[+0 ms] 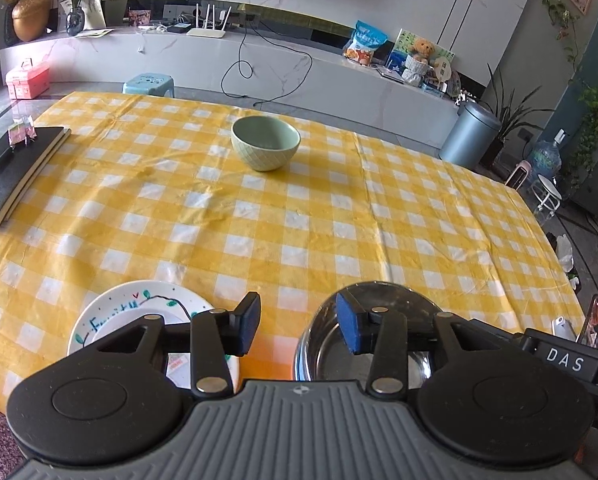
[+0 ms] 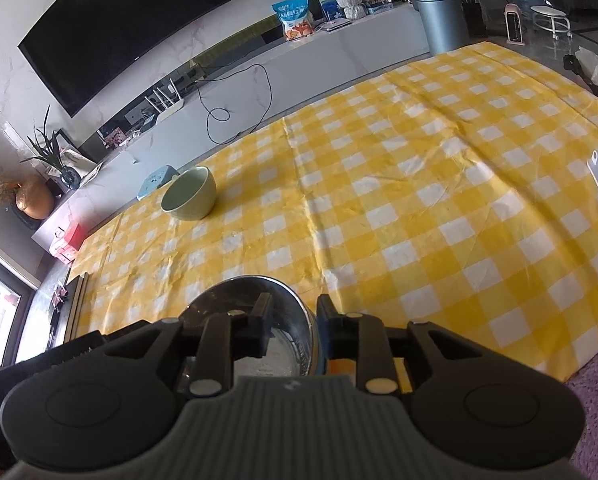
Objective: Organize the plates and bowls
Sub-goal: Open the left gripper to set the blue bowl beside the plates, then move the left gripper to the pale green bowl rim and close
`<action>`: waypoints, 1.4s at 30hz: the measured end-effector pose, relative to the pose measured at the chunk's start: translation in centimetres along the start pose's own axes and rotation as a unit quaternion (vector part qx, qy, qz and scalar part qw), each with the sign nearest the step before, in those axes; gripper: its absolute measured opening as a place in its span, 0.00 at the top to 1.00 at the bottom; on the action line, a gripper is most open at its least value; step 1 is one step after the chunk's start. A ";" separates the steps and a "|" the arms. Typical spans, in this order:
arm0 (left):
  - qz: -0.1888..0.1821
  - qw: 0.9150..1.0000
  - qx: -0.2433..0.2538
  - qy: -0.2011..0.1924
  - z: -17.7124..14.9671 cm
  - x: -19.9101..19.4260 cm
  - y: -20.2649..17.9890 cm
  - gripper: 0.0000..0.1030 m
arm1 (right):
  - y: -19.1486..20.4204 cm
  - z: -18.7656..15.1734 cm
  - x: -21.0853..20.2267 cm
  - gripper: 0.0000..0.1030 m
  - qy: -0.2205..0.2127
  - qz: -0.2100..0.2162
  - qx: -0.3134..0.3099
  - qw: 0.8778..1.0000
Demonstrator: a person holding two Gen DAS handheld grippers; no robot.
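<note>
My right tool (image 2: 291, 330) straddles the near rim of the steel bowl (image 2: 259, 320); one pad sits inside, the other outside. They stand narrowly apart and do not seem to press the wall, so I judge the bowl is set down on the desk (image 2: 419, 220), not held. To finish cleanly, I would widen a little more and lift straight back so no pad drags the rim. My left tool (image 1: 297, 326) is about half open and holds nothing. It hangs over the cloth between the plate (image 1: 139, 304) and the steel bowl. The green bowl (image 1: 265, 142) stands well apart, further along the desk, and likely comes next.
</note>
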State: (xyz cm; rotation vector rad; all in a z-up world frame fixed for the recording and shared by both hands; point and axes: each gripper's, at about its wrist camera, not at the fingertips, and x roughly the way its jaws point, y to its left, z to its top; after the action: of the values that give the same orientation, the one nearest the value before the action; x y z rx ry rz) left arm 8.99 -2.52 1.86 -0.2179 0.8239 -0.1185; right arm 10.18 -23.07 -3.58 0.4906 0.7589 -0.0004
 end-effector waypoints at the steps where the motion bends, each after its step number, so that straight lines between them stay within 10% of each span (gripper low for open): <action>1: 0.000 1.000 0.000 -0.001 0.2 0.0 0.1 0.53 | 0.2 0.1 0.0 0.76 -0.001 0.000 -0.002 1.000; 23: 0.018 0.998 0.046 -0.033 6.5 1.5 3.0 0.48 | 7.5 4.8 2.6 0.68 -0.024 0.016 -0.099 0.995; 42: 0.038 0.999 -0.003 -0.030 12.8 10.1 6.8 0.41 | 13.1 11.3 14.2 0.64 0.010 0.013 -0.142 0.990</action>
State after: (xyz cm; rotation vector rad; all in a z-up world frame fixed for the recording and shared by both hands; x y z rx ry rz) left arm 25.38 4.07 1.47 -0.1957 0.7717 -0.0386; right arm 30.30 -13.74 -0.40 0.2304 0.7585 0.1359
